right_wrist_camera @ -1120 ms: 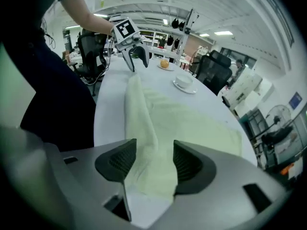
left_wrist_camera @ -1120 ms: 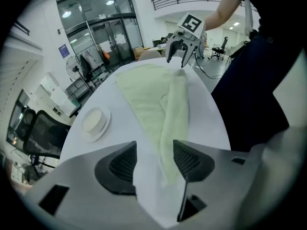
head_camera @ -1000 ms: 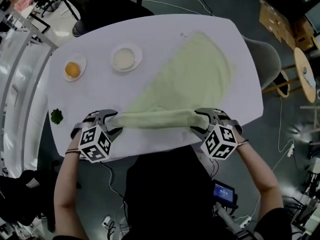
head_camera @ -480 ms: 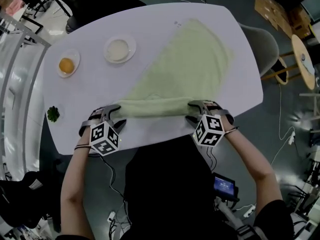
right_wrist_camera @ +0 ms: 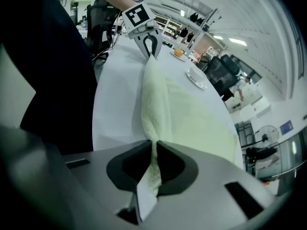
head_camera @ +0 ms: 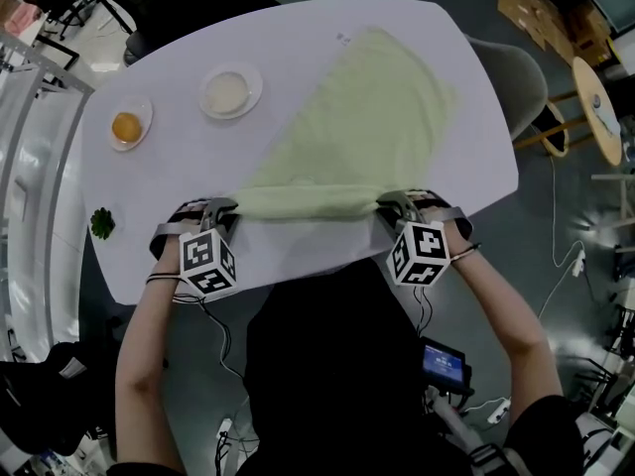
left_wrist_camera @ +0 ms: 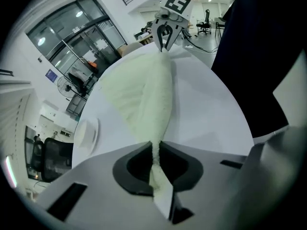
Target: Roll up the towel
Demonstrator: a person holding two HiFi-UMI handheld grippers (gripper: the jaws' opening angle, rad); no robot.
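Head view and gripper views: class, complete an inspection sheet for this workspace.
Surface: white table.
Job's things: pale green towel, near edge rolled, rest flat.
Clutter: plate with an orange item, white dish, small green item.
Grippers: left gripper and right gripper, jaws just closed, each pinching one end of the roll.
Cables: dark cable trailing below the left gripper.
Surroundings: grey chair, round wooden table, cardboard boxes.

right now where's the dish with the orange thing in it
In the head view the dish sits at the table's far left, just left of the white plate.
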